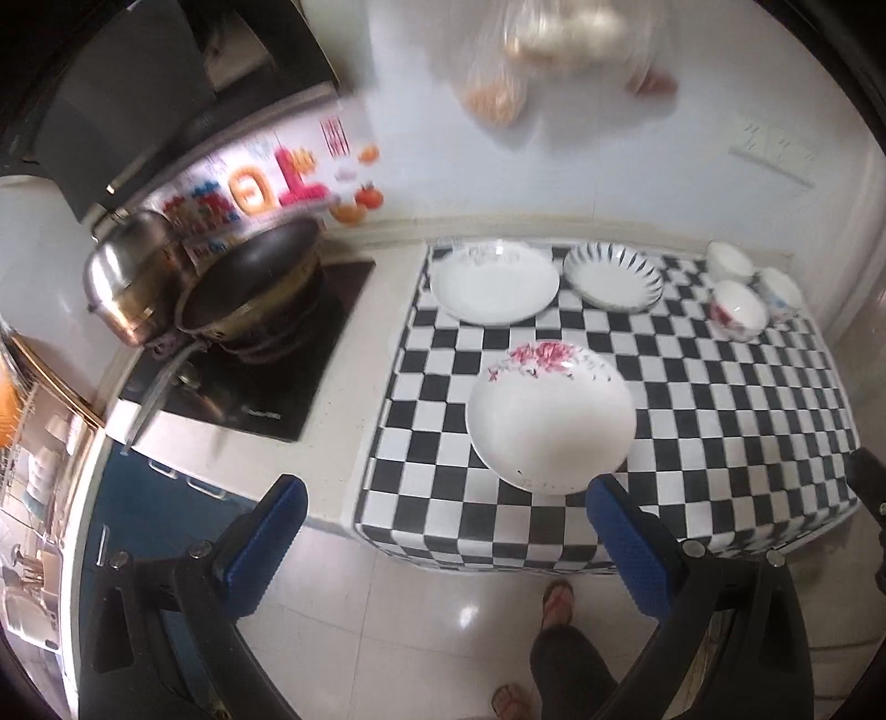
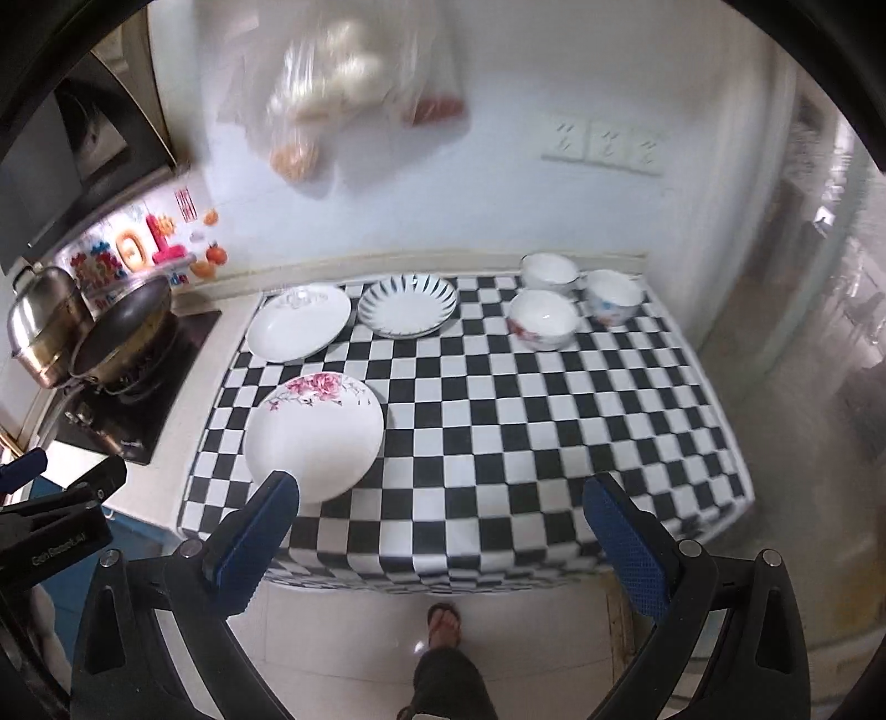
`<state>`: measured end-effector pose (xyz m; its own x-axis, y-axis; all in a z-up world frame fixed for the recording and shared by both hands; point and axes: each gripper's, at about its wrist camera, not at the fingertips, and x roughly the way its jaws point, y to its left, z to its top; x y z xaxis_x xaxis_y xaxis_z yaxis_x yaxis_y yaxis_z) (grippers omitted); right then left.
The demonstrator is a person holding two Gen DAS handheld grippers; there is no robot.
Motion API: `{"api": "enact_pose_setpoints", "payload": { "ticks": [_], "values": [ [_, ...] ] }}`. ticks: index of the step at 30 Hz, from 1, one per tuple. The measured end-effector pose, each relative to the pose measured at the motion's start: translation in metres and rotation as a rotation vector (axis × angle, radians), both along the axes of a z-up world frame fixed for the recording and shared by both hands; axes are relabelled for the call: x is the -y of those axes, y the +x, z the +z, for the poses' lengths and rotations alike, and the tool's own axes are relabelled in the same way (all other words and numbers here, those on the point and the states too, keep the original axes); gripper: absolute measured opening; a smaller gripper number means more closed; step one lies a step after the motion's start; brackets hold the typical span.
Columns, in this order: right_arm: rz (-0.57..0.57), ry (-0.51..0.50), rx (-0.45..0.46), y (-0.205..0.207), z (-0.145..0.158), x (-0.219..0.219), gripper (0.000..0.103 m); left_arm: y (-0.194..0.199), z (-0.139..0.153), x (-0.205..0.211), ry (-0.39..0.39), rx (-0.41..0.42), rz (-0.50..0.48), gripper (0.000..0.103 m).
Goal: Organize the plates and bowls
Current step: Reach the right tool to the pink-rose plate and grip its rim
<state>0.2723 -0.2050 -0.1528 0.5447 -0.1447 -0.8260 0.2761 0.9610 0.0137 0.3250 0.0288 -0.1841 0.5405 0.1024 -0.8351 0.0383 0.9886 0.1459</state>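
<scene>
Three plates lie on a checkered table (image 1: 720, 443) (image 2: 554, 443). A pink-flowered plate (image 1: 550, 416) (image 2: 314, 436) is nearest. A plain white plate (image 1: 494, 288) (image 2: 299, 329) and a blue-striped plate (image 1: 613, 275) (image 2: 408, 305) lie at the back. Three bowls stand at the back right: a red-flowered bowl (image 1: 739, 310) (image 2: 544, 319), a white bowl (image 1: 730, 260) (image 2: 550, 271) and a blue-patterned bowl (image 1: 782, 288) (image 2: 614, 296). My left gripper (image 1: 446, 523) is open and empty, held above the table's front edge. My right gripper (image 2: 440, 523) is open and empty too.
A stove (image 1: 260, 365) (image 2: 127, 382) left of the table holds a dark wok (image 1: 252, 277) (image 2: 119, 327) and a steel pot (image 1: 124, 282) (image 2: 41, 321). A plastic bag (image 1: 554, 50) (image 2: 354, 88) hangs on the wall. The person's sandaled foot (image 1: 556, 601) (image 2: 443, 626) stands on the floor below.
</scene>
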Motion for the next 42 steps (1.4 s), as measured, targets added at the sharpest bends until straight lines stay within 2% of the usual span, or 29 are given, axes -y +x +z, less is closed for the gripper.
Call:
{"api": "enact_pose_setpoints", "payload": {
  "ticks": [5,9,14,19,22,24,33,36,39,41,42],
  "values": [
    [0.043,0.045,-0.095,0.078,-0.052,0.023,0.103,0.060,-0.036,0.009,0.009,-0.084,0.035,0.103],
    [0.104,0.123,-0.230,0.139,-0.113,0.041,0.103,0.102,-0.064,0.012,0.005,-0.149,0.070,0.103],
    [0.133,0.184,-0.348,0.180,-0.168,0.051,0.103,0.141,-0.092,0.015,0.001,-0.209,0.085,0.103],
    [0.147,0.239,-0.423,0.204,-0.203,0.055,0.103,0.173,-0.123,0.012,-0.020,-0.286,0.088,0.103],
    [0.139,0.284,-0.450,0.214,-0.219,0.055,0.103,0.190,-0.147,0.010,-0.042,-0.352,0.066,0.100],
    [0.131,0.298,-0.460,0.220,-0.227,0.055,0.103,0.197,-0.161,0.007,-0.054,-0.391,0.048,0.089],
    [0.069,0.401,-0.552,0.237,-0.269,0.046,0.098,0.221,-0.219,-0.008,-0.144,-0.570,-0.036,0.059],
    [0.052,0.427,-0.577,0.240,-0.277,0.041,0.090,0.225,-0.232,-0.012,-0.162,-0.603,-0.062,0.051],
    [0.049,0.425,-0.595,0.242,-0.285,0.033,0.079,0.230,-0.237,-0.012,-0.188,-0.617,-0.083,0.038],
    [0.047,0.436,-0.604,0.242,-0.290,0.028,0.064,0.232,-0.240,-0.008,-0.214,-0.625,-0.111,0.034],
    [0.041,0.437,-0.607,0.242,-0.292,0.027,0.064,0.233,-0.242,-0.006,-0.225,-0.626,-0.121,0.033]
  ]
}}
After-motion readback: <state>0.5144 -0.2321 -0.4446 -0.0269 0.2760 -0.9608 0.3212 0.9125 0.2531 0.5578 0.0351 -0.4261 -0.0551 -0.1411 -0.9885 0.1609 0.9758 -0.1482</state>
